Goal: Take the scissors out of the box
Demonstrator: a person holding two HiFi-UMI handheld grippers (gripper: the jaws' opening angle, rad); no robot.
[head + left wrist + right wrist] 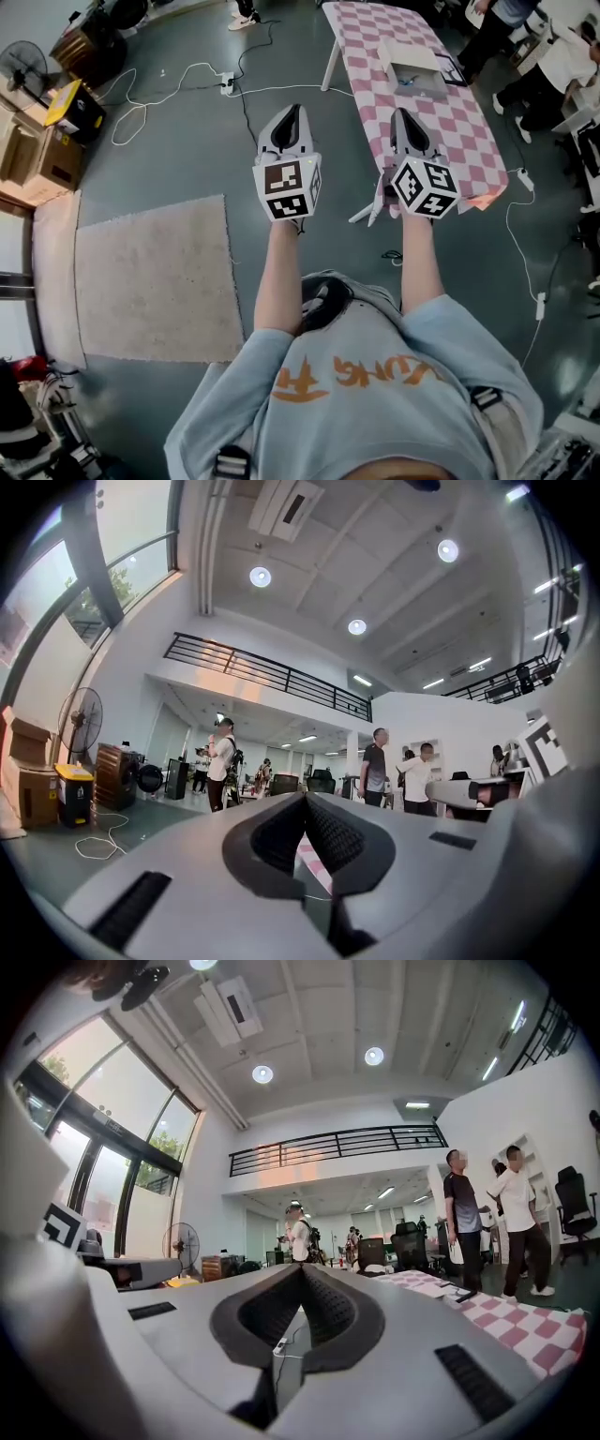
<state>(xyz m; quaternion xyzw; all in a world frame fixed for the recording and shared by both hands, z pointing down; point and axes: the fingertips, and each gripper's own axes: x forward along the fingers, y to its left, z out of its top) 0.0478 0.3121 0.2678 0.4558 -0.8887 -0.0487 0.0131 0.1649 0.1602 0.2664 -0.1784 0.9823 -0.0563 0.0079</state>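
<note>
Head view steeply down, both gripper views level; checkered table (466,120) shared.

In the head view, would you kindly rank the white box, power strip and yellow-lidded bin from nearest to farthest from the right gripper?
1. White box, on the table ahead of the right gripper.
2. Power strip, on the floor, left.
3. Yellow-lidded bin, far left.
</note>
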